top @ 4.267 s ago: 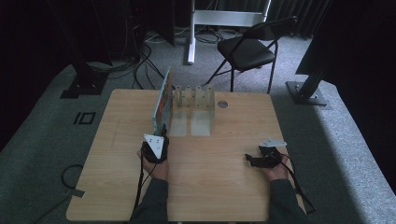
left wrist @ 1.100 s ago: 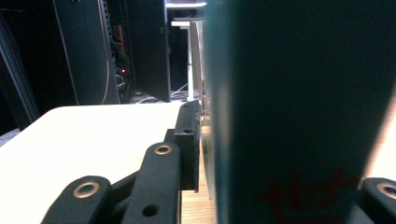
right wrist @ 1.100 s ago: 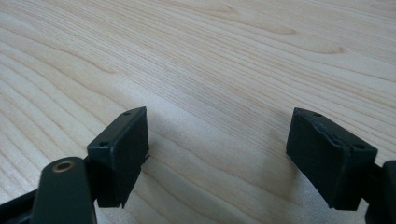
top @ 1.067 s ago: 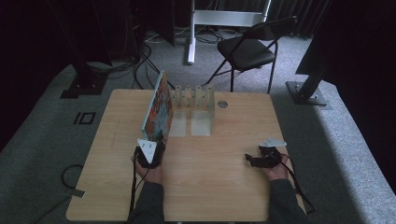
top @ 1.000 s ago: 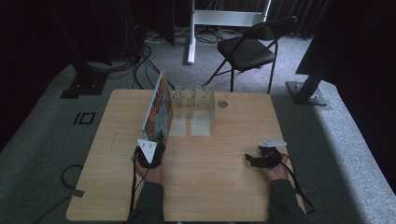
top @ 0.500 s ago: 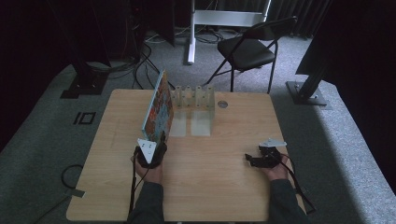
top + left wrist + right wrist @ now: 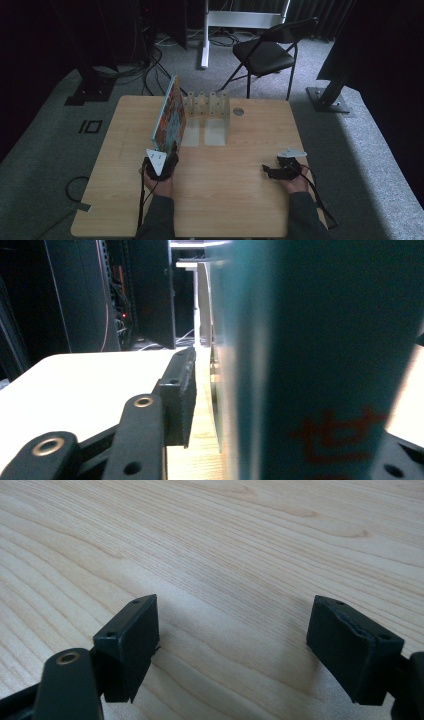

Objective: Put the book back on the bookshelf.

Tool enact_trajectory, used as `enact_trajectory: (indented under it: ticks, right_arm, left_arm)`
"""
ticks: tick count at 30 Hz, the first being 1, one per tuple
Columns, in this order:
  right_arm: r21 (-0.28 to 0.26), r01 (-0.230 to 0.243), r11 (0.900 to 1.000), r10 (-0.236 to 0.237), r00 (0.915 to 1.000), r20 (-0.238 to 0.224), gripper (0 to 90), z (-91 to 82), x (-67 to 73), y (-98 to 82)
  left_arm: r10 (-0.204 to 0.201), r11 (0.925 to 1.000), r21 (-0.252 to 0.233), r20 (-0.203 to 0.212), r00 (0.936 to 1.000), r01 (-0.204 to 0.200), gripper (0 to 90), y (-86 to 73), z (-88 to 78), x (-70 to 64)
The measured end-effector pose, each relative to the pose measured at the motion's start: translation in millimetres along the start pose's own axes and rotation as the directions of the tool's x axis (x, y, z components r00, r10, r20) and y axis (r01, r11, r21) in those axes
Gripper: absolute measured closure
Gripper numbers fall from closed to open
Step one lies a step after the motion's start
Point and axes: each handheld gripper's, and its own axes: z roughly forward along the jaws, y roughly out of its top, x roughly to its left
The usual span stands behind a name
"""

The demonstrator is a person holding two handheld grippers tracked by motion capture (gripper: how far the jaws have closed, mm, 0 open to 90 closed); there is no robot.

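High view, left gripper point(image 7: 172, 148) clamped on upright book point(image 7: 170, 115), right gripper point(image 7: 266, 171) jaws wide apart over table point(image 7: 235, 200), holding nothing.

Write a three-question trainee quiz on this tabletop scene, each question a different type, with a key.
1. True or false: the right claw is shut on the book.
2. Multiple choice: the book stands (A) flat on the table, (B) upright on edge, left of the white slotted rack, (C) on the chair.
3. Fill in: the left claw sits at the book's ____ end, nearer the person.

Key
1. False: its jaws are apart over bare wood.
2. B.
3. Near; the left gripper view shows the book between the jaws, though contact is unclear.
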Motion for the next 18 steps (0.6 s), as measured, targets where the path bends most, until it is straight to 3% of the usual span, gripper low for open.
enact_trajectory:
  ticks: [9,18]
  right_arm:
    - [0.0,0.0,1.0,0.0,1.0,0.0,20.8,0.0,0.0,0.0]
    - [0.0,0.0,1.0,0.0,1.0,0.0,20.7,0.0,0.0,0.0]
  left_arm:
    - [-0.022,0.9997,0.012,0.033,0.9992,0.022,49.3,1.1,-2.7,5.2]
    - [-0.01,0.9997,0.023,0.073,0.9973,0.008,38.2,1.7,-5.9,7.5]
